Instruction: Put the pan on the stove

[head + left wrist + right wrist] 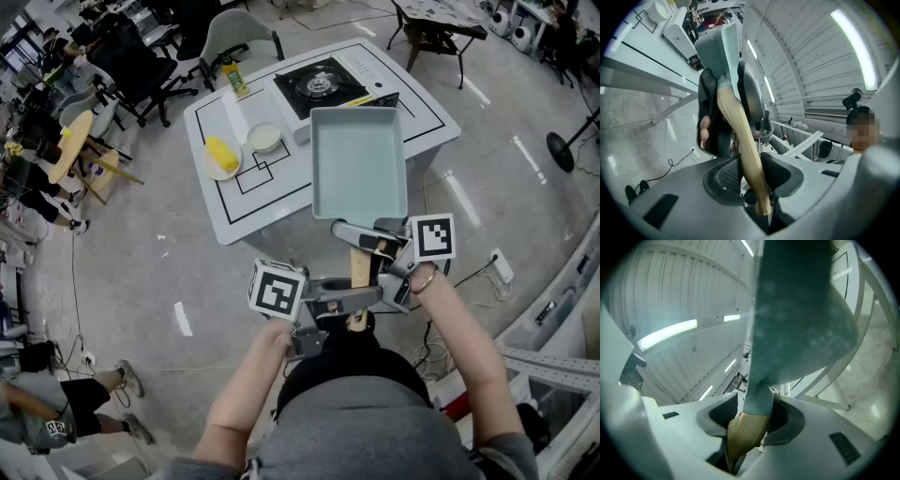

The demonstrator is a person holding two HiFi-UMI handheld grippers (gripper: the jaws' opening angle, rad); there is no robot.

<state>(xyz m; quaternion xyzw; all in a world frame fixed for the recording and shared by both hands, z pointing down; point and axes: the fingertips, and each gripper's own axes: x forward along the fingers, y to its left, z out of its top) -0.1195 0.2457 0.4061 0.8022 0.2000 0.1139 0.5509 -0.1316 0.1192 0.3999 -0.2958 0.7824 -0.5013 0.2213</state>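
A pale teal rectangular pan (pixel 358 164) with a wooden handle (pixel 360 267) hangs level in the air over the near edge of the white table (pixel 246 217). My right gripper (pixel 367 246) is shut on the handle close to the pan. My left gripper (pixel 361 298) is shut on the handle's end, just behind the right one. In the left gripper view the handle (pixel 740 140) runs from between the jaws of the left gripper (pixel 750 176) up to the pan (pixel 723 44). The right gripper view shows the right gripper (pixel 752 420), the handle (pixel 743 434) and the pan's underside (pixel 797 310). The black stove (pixel 322 84) sits at the table's far side.
On the table's left part lie a plate with a yellow item (pixel 222 155), a small bowl (pixel 264 138) and a yellow bottle (pixel 234 80). Office chairs (pixel 141 66) stand at the far left. A person's legs (pixel 66 403) show at the lower left. Cables (pixel 469 272) lie on the floor at the right.
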